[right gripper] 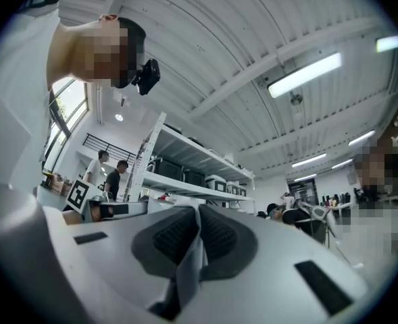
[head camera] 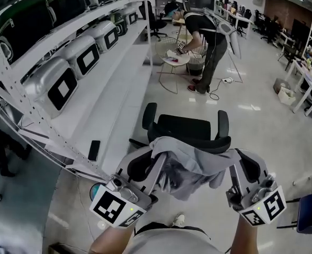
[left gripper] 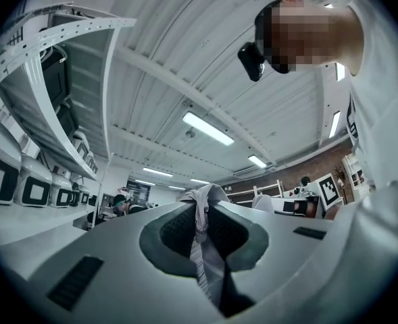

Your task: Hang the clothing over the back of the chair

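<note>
**A:** Head view first. What's the cloth like?

**B:** A soft grey garment (head camera: 190, 165), crumpled and sagging, is stretched between the two tools at lower centre. The left gripper (head camera: 154, 157) pinches its left corner and the right gripper (head camera: 239, 160) its right corner. Both carry cubes with black-and-white square markers.

**A:** And the chair?

**B:** The black office chair (head camera: 185, 127) sits just above the garment in the frame, with a padded back and curved armrests. The cloth's upper edge overlaps it. I can't tell whether they touch.

**A:** Surroundings?

**B:** White metal shelving (head camera: 113, 83) runs up the left, loaded with rounded grey cases (head camera: 55, 86) bearing square markers. At upper centre a person (head camera: 208, 36) bends over a small round table (head camera: 174, 60) on a glossy pale floor.

**A:** Left gripper view?

**B:** The dark, textured pads are clamped on a bunched fold, partly ribbed with fine stripes, which rises above the jaw tips. Behind it are a white ribbed ceiling and strip lights.

**A:** Right gripper view?

**B:** The same: the ridged pads are squeezed together on a thin, smooth grey strip of fabric that hangs towards the camera. The shelving stands behind it, left of centre.
</note>
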`<state>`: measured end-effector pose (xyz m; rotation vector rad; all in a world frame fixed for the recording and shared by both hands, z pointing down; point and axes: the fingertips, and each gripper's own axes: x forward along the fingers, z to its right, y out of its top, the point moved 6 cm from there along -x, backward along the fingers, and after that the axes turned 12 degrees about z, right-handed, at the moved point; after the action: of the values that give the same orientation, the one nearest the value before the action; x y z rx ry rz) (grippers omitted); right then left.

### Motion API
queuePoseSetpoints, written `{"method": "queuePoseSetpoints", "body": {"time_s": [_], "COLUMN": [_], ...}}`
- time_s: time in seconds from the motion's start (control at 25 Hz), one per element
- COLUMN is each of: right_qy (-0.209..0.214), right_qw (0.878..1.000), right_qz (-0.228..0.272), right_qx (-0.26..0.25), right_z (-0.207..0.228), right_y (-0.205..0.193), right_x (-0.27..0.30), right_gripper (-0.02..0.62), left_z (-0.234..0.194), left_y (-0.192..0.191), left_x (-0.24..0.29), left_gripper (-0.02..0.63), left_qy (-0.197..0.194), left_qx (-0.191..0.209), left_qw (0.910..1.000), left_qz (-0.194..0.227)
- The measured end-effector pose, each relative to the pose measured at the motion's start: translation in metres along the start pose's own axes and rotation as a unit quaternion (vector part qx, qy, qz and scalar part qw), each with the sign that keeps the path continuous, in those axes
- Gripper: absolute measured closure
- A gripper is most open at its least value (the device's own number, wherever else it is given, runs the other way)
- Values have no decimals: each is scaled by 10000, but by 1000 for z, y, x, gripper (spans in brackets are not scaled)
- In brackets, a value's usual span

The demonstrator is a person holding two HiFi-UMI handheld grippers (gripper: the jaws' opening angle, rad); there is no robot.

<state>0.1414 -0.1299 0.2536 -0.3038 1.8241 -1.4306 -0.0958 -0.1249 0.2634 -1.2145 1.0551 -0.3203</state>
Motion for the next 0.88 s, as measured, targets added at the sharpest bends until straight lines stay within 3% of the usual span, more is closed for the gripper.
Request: {"method": "queuePoseSetpoints", "body": {"time_s": [0.28,0.64,0.88], "right_qy": [-110,-467,-609], "right_qw": [9996,9984,9964], "right_qz": [207,254,72], "right_qx": [148,-216,-586], "right_z": [52,92,107], "right_y": [-5,-5,-22], "right_x": [35,82,108], "right_gripper": [574,574,574], "left_z": [-22,-91,-129], "left_y": [-13,-18,-40], "left_x": [60,116,137], "left_gripper": [577,577,577], "left_qy": [93,-145,-293], "left_qx": [183,104,108], "left_qw": [9998,9998,9992], "left_qz": [-1,68,-255]}}
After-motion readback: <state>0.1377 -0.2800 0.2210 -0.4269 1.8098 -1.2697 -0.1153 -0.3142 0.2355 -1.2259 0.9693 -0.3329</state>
